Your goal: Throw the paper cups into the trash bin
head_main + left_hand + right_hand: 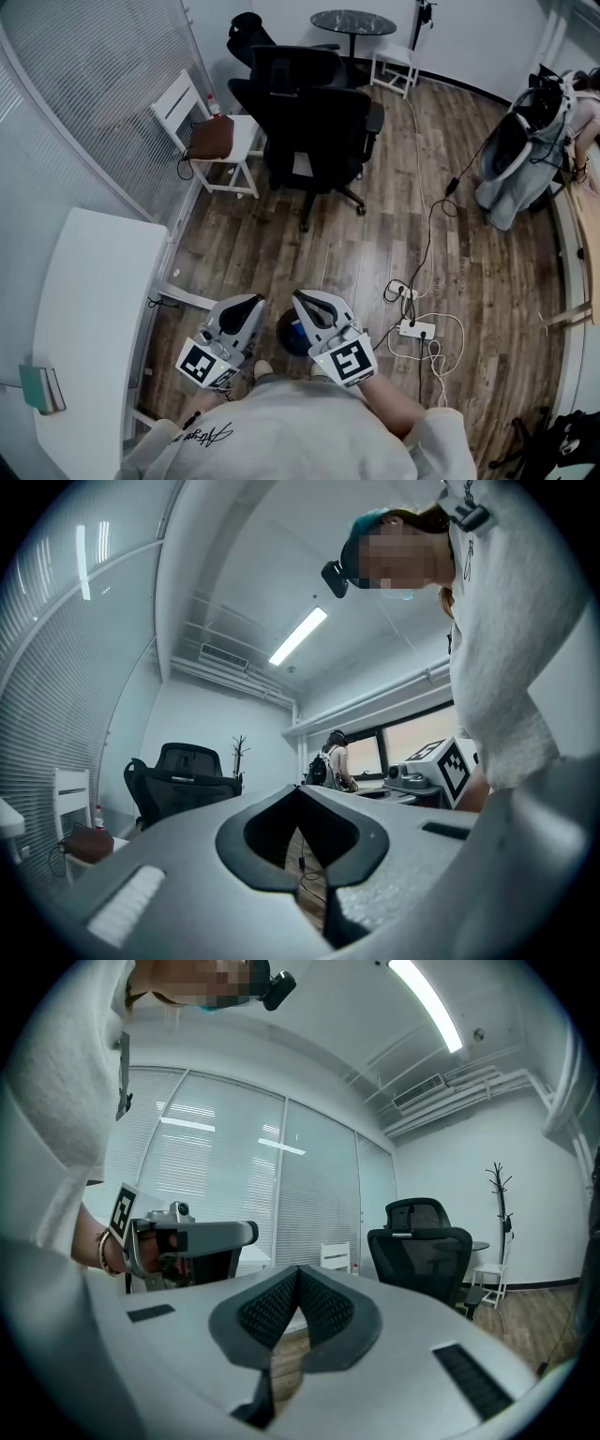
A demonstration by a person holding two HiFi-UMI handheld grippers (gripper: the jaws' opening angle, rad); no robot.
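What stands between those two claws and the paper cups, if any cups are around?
No paper cup shows in any view, so no path can be judged. The left claw and right claw are both shut and empty. A dark round thing sits on the floor between them, possibly the bin.

I see matt grey plastic on my left tool [298, 793] and right tool [298, 1271], rough ribbed black pads [267, 1309], a faintly glossy wood-plank floor [478, 281], and a smooth matt white surface [94, 309].
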